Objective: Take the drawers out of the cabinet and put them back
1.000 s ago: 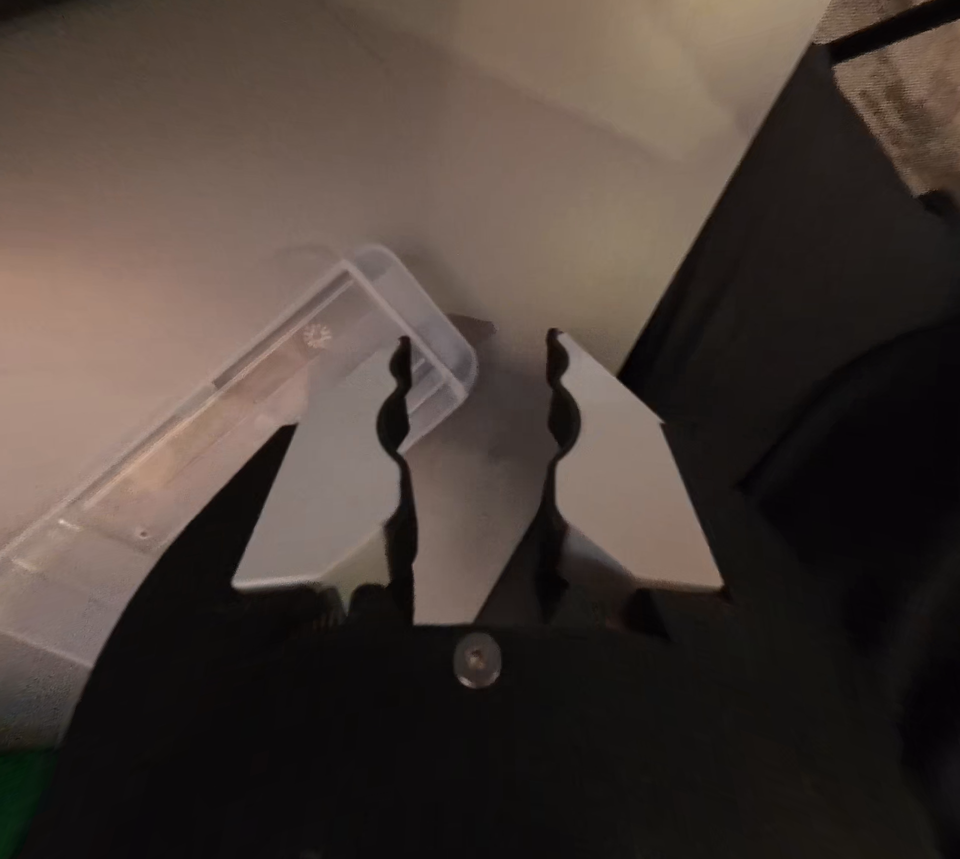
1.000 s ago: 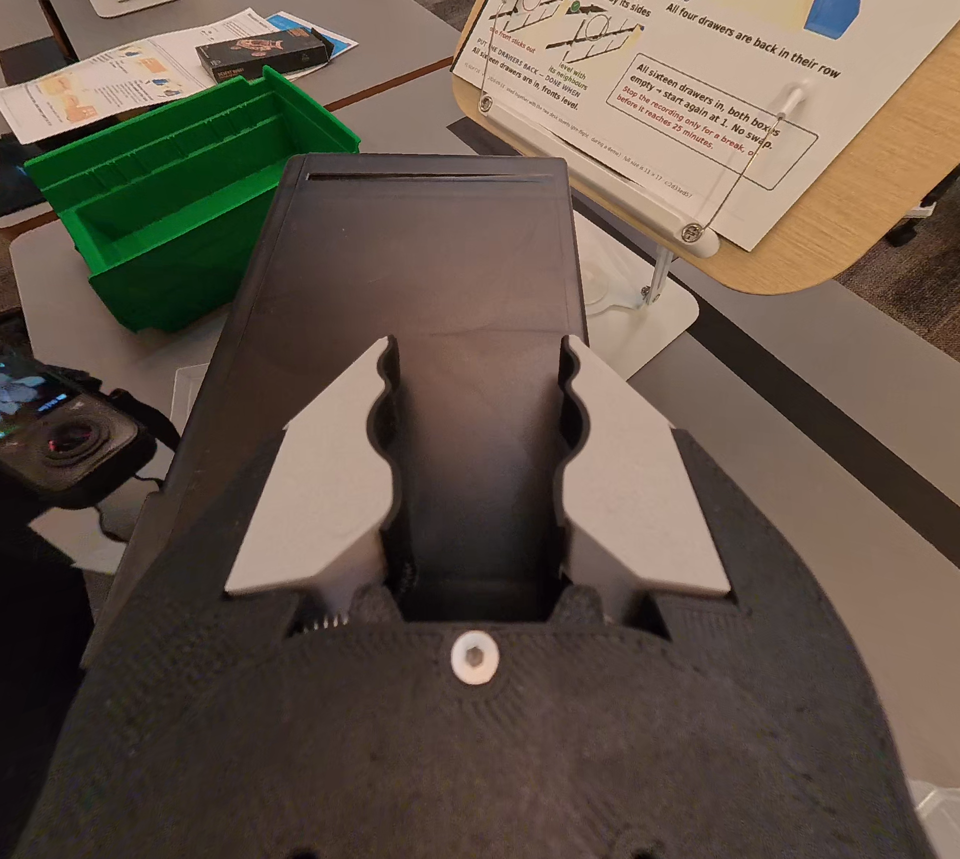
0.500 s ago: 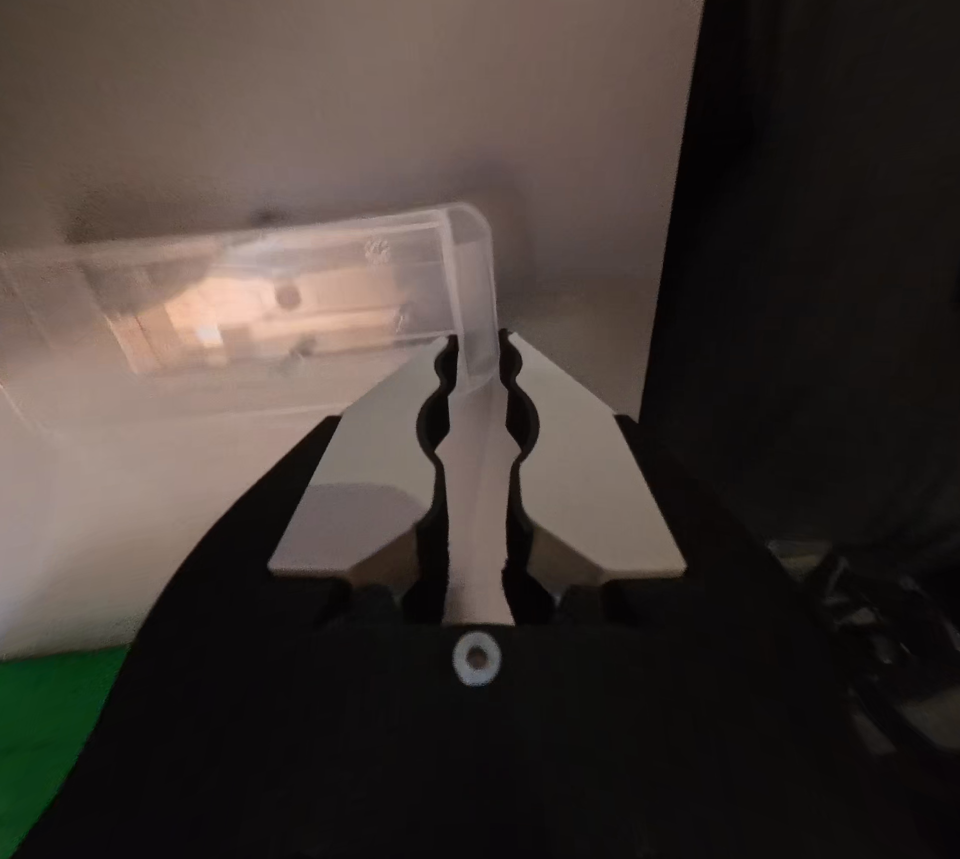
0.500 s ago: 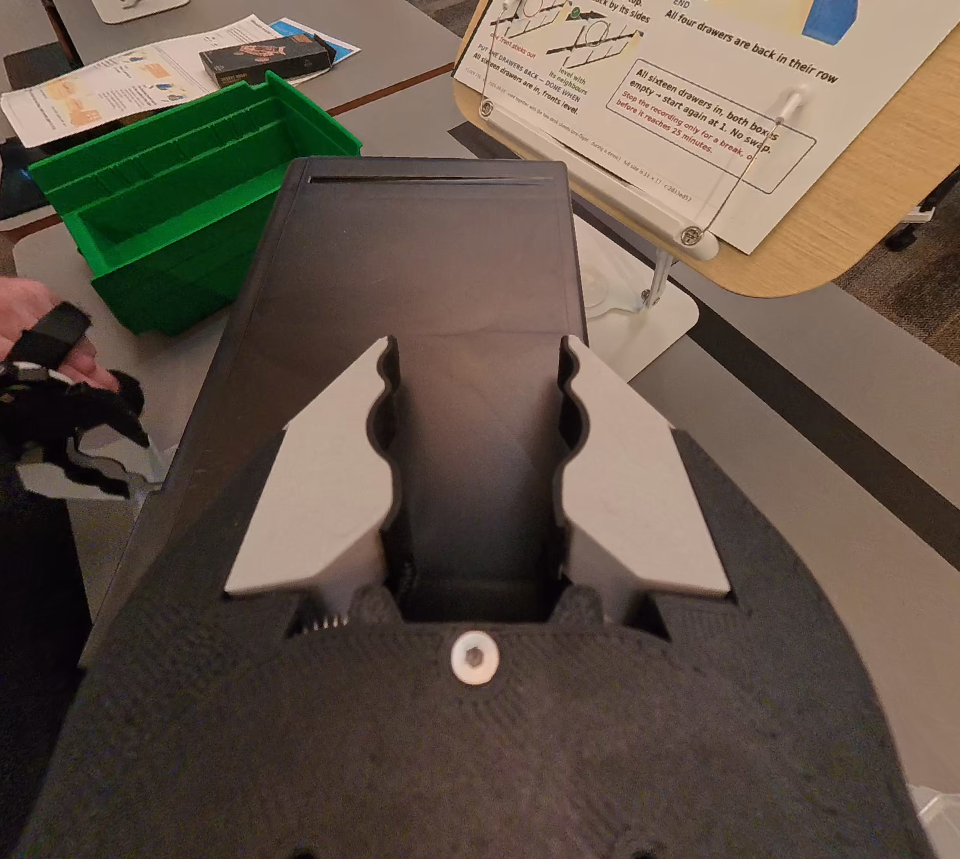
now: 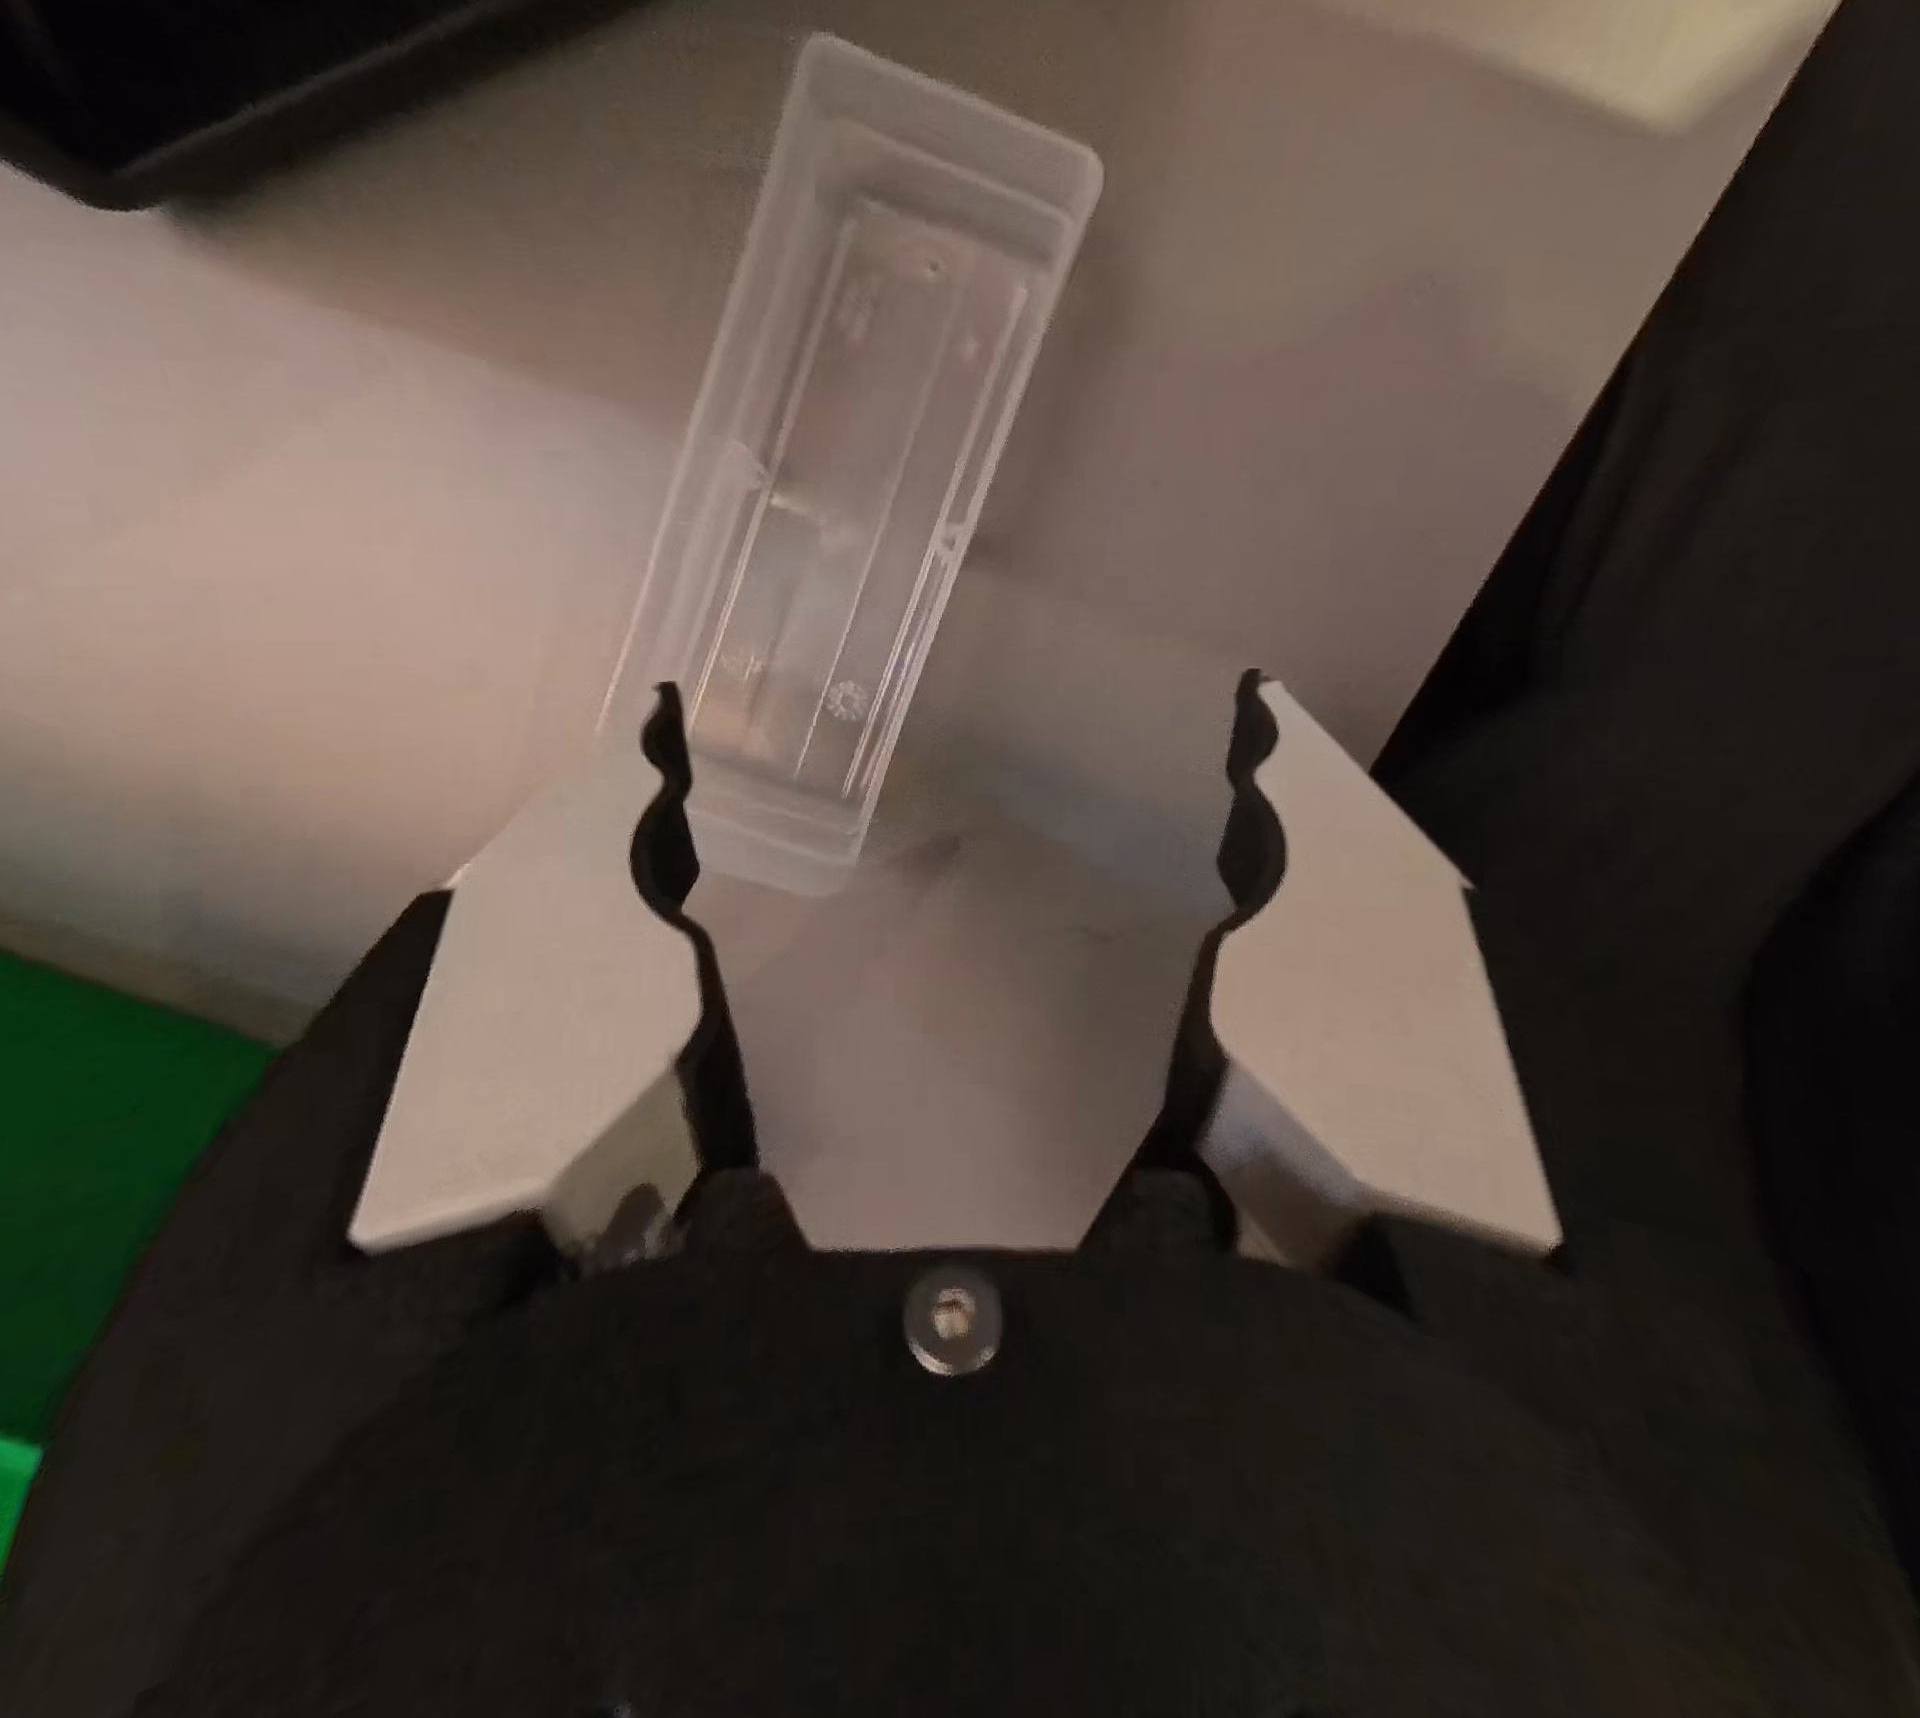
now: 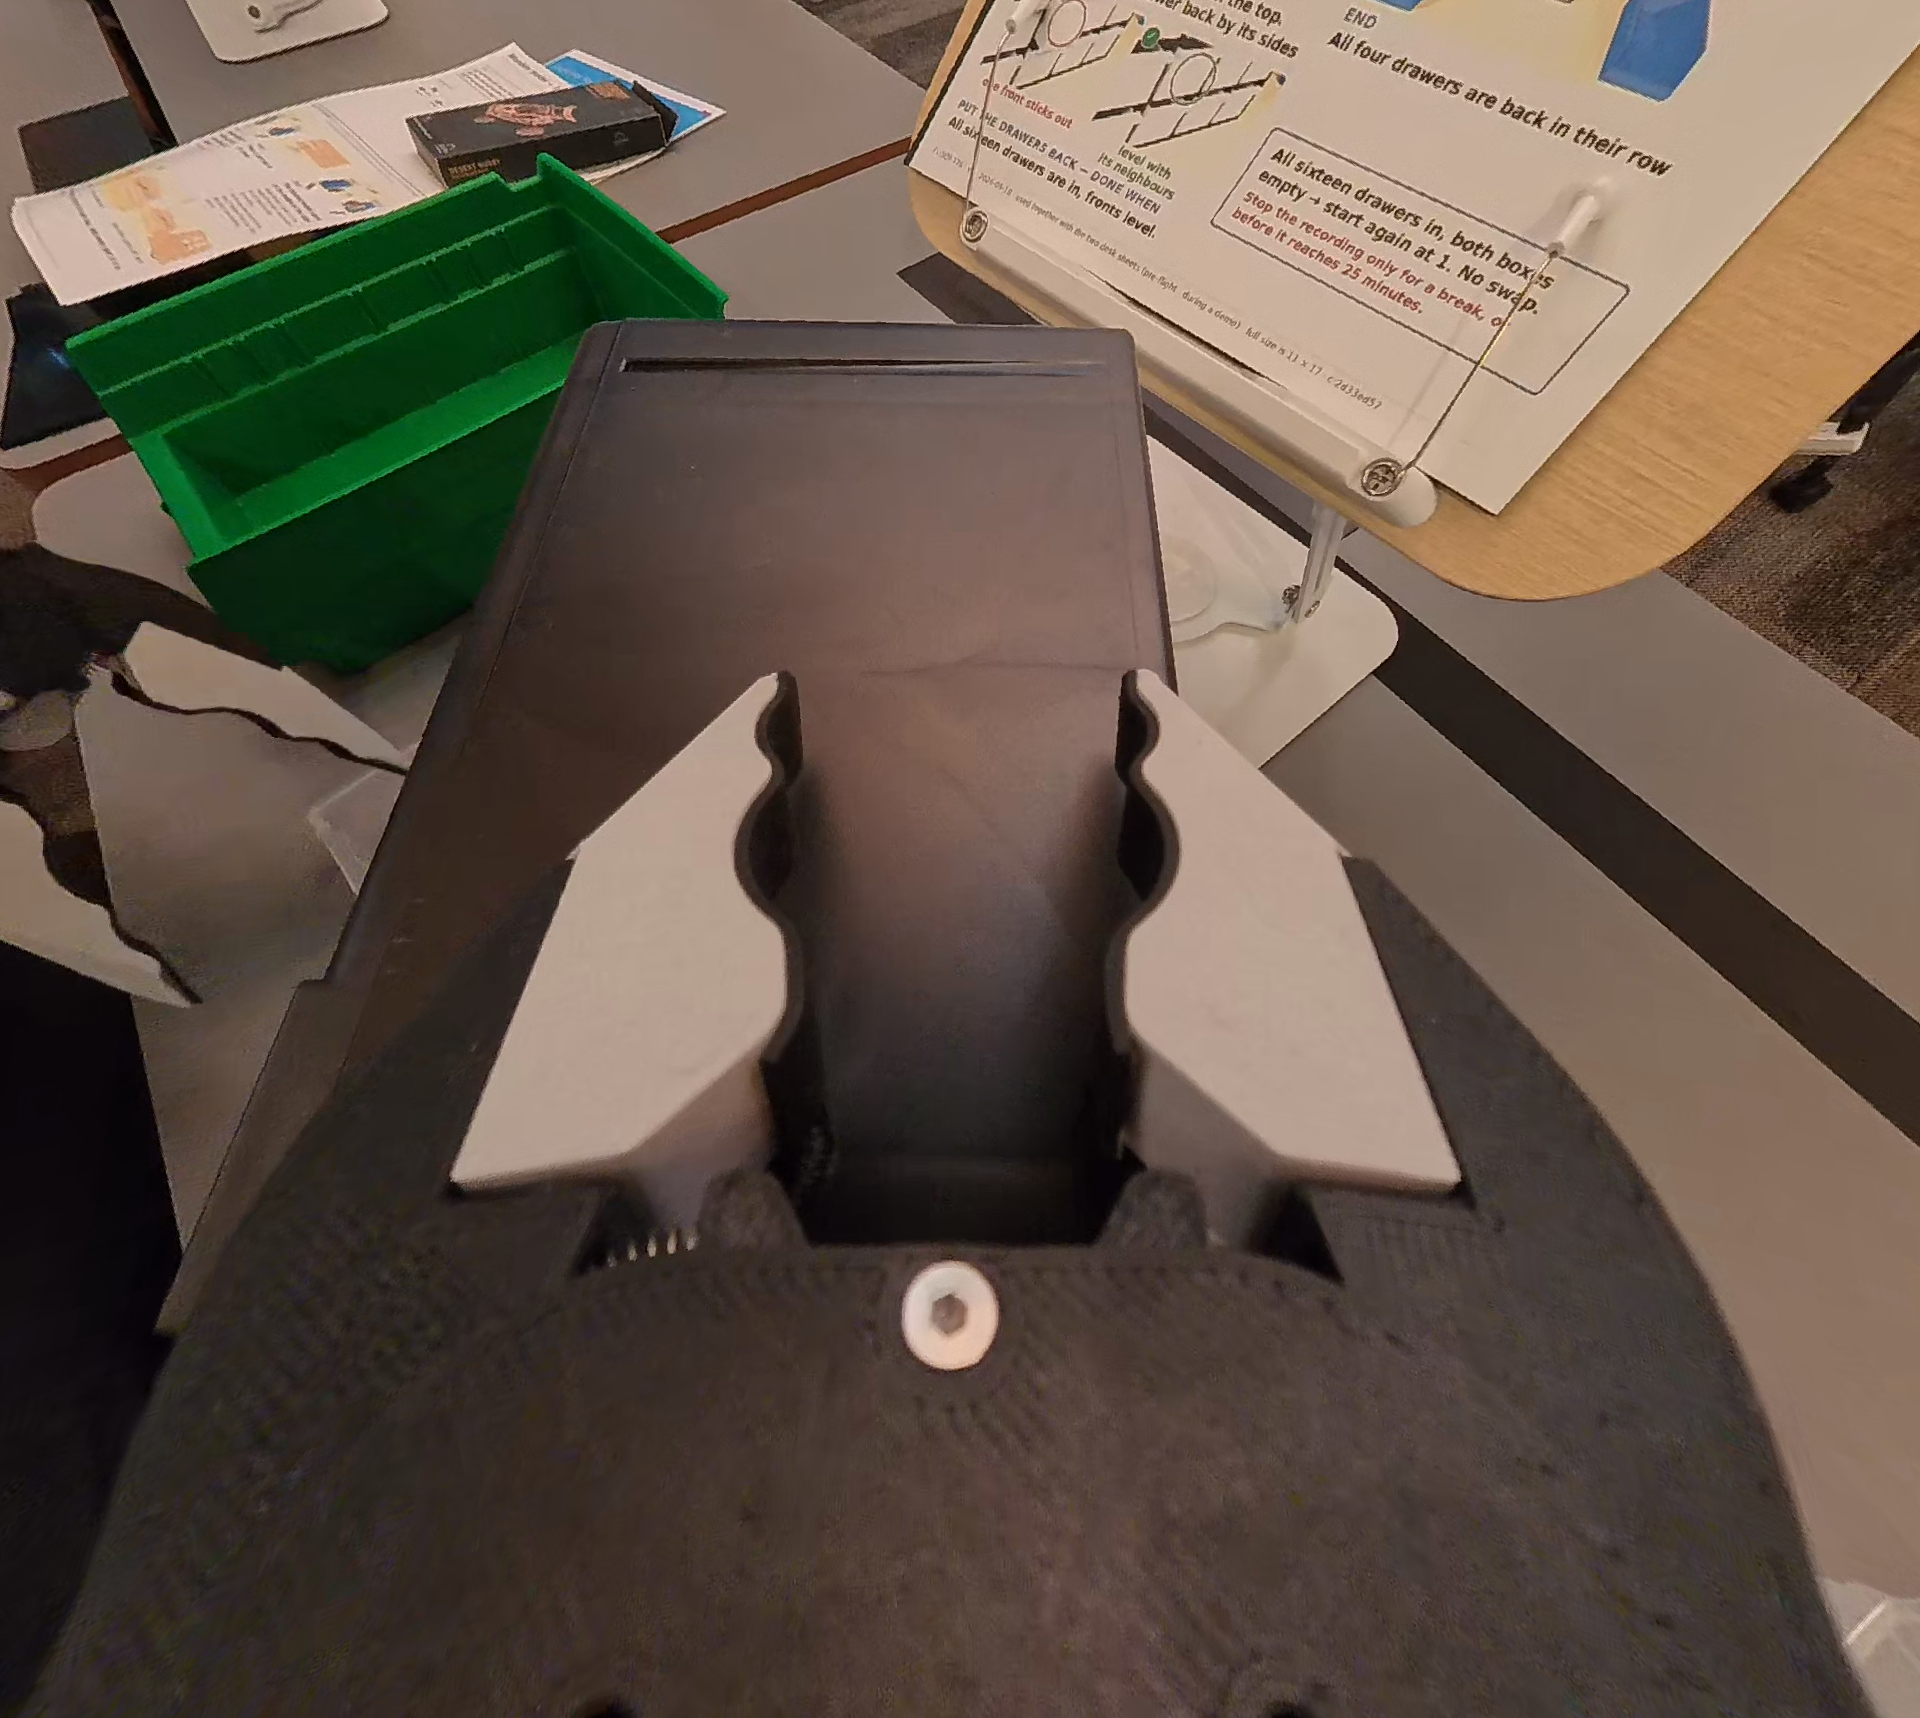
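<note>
We have the left tool (image 5: 956, 795) spread wide over the surface (image 5: 312, 525), and the clear drawer (image 5: 862, 463) lies loose there, running from the tool's left fingertip (image 5: 665, 795) up toward 12 o'clock. Its near end sits just inside that fingertip; the right finger is well apart from it. Nothing is gripped. The view is blurred, so we cannot tell whether the left finger touches the drawer.

The right tool (image 6: 956, 795) stands partly apart, holding nothing, over the flat top of the black cabinet (image 6: 862, 525); whether it is pressing down we cannot tell. The green bin (image 6: 395, 421) sits at 10 o'clock from the cabinet, the instruction board (image 6: 1455, 110) at 2 o'clock.

We judge the step in hand to be picking the drawer up by its sides for reinsertion. To do it well:

- We shift the left tool toward 1 o'clock so the drawer lies midway between the fingers.
- We turn the wrist until the fingers run along the drawer's long walls.
- We close gently: thin clear plastic will likely flex or slip.
- We keep the right tool bearing on the cabinet top so the cabinet does not slide when the drawer goes in.
</note>
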Demonstrator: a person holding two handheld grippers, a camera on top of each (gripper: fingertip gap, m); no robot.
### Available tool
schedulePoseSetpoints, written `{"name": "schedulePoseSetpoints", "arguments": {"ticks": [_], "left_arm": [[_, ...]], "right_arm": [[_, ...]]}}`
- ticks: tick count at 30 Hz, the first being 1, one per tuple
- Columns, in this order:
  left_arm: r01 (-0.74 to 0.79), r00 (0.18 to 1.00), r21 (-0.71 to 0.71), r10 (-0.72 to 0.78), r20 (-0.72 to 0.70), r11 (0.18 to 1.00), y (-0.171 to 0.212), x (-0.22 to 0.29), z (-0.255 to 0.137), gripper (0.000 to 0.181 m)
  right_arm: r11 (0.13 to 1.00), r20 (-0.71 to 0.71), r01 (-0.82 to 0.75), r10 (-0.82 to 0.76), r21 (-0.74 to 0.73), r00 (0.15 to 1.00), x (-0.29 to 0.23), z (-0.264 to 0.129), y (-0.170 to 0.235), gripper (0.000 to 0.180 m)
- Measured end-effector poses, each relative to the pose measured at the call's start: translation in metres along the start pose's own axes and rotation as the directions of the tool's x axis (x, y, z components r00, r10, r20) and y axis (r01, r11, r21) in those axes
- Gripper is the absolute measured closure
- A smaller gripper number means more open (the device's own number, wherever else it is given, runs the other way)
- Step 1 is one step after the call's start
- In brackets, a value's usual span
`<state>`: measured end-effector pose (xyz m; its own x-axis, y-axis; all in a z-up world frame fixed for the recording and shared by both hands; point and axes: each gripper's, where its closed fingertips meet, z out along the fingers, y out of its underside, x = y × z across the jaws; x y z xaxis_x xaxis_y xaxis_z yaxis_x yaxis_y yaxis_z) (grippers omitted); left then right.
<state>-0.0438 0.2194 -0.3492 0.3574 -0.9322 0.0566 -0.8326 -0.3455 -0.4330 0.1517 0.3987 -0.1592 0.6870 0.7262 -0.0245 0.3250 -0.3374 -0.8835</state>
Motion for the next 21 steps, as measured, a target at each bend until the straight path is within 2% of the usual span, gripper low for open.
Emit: {"name": "schedulePoseSetpoints", "arguments": {"ticks": [4,9,12,21], "left_arm": [[0.107,0.994,0.046,-0.107,-0.02,0.993,-0.007,0.001,-0.002,0.053],[0.197,0.979,0.006,-0.196,-0.061,0.98,0.002,0.007,0.013,0.041],[0.243,0.967,-0.007,-0.243,-0.073,0.97,0.003,0.007,0.019,0.045],[0.268,0.963,-0.042,-0.267,0.02,0.963,0.007,-0.011,0.027,0.06]], "right_arm": [[1.0,-0.001,-0.001,0.001,0.0,1.0,0.0,0.0,0.0,0.119],[1.0,-0.001,-0.001,0.001,0.0,1.0,0.0,0.0,0.0,0.119],[1.0,-0.002,-0.002,0.002,0.0,1.0,0.0,0.0,0.0,0.119],[1.0,-0.002,-0.002,0.002,0.002,1.0,0.0,0.0,0.0,0.119]]}}
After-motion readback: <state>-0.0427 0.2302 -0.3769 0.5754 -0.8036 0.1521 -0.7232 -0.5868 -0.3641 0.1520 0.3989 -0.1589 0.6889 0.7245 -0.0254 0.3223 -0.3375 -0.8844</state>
